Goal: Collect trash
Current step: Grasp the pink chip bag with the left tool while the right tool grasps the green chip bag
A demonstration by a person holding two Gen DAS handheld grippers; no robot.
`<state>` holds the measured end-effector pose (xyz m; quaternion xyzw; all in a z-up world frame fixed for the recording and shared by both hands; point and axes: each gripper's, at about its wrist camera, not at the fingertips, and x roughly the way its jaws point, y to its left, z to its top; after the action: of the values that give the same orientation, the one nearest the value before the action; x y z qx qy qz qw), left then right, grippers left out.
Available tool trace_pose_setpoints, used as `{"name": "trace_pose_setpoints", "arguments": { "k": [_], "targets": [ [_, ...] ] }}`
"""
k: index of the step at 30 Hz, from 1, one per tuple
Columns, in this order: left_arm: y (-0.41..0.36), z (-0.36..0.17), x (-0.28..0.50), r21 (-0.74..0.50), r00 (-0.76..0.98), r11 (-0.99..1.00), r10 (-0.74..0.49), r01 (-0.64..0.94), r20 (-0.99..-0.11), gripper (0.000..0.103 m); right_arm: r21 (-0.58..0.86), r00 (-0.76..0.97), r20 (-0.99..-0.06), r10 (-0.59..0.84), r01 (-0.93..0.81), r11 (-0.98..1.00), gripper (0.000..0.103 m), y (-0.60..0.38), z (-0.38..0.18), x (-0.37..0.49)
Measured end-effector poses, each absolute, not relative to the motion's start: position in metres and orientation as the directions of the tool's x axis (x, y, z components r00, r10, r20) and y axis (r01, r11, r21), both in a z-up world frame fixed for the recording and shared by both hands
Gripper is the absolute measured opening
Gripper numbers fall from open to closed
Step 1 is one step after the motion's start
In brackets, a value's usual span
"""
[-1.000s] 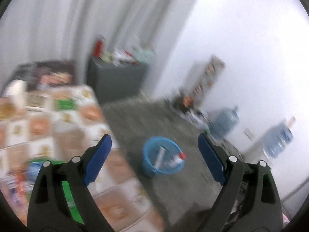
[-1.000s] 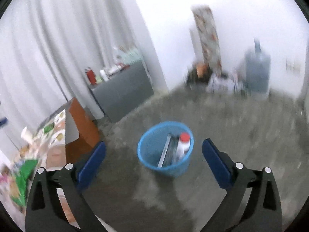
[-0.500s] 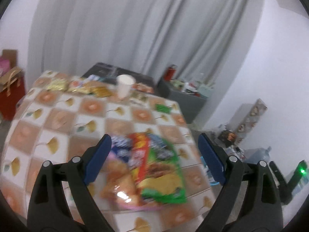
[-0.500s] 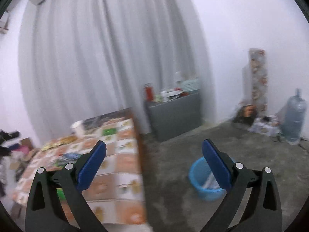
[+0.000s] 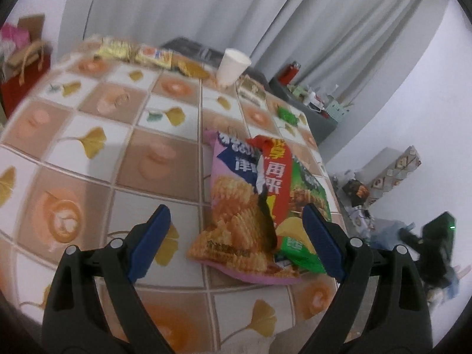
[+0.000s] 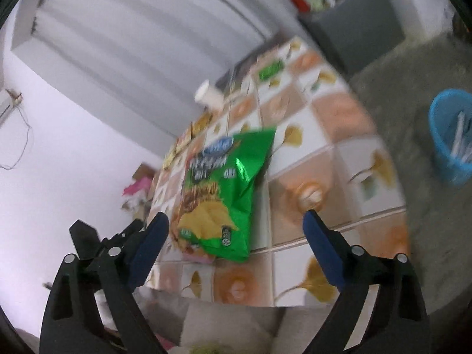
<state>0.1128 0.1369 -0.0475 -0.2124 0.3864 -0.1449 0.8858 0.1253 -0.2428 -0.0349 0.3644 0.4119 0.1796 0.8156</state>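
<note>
A pile of empty snack bags lies near the table's front right edge: a pink-and-orange chip bag [image 5: 236, 215], a red one [image 5: 273, 171] and a green one [image 5: 306, 206]. My left gripper [image 5: 236, 243] is open and empty, just in front of the pile. The green bag [image 6: 227, 183] also shows in the right wrist view, with my right gripper [image 6: 236, 243] open and empty in front of it. A blue bin [image 6: 451, 135] with trash inside stands on the floor to the right.
The table [image 5: 124, 135] has a tiled leaf-pattern cloth. A white paper cup [image 5: 233, 66], yellow wrappers [image 5: 132, 51] and a small green wrapper [image 5: 284, 113] lie at its far side. A grey cabinet [image 6: 360, 20] stands behind; clutter [image 5: 357, 191] lies on the floor at right.
Both grippers have swung from the blue bin on the floor round to the table. They now sit close in front of the snack bag pile. Both stay open.
</note>
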Motion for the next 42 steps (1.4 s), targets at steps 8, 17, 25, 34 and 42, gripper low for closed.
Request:
{"name": "trace_pose_setpoints", "arguments": {
  "k": [8,17,25,34,42],
  "targets": [
    [0.143,-0.066,0.156,-0.565,0.6,0.823,-0.484,0.064,-0.637,0.074,0.832,0.48,-0.52,0.707,0.095,0.547,0.081,-0.227,-0.074,0.17],
    [0.129,-0.082,0.168,-0.546,0.521,0.835,-0.495,0.063,-0.696,0.054,0.841,0.417,-0.528,0.74,0.133,0.525,0.081,-0.221,-0.083,0.183],
    [0.112,-0.078,0.167,-0.44,0.529,0.891,-0.428,0.111,-0.733,0.039,0.81,0.373,-0.575,0.728,0.136,0.57,0.081,-0.203,-0.082,0.202],
    [0.103,-0.074,0.164,-0.371,0.547,0.918,-0.385,0.142,-0.743,0.032,0.816,0.343,-0.571,0.746,0.137,0.562,0.068,-0.188,-0.085,0.211],
    [0.102,-0.072,0.162,-0.344,0.569,0.928,-0.363,0.145,-0.738,0.027,0.816,0.348,-0.574,0.742,0.169,0.552,0.043,-0.193,-0.092,0.208]
  ]
}}
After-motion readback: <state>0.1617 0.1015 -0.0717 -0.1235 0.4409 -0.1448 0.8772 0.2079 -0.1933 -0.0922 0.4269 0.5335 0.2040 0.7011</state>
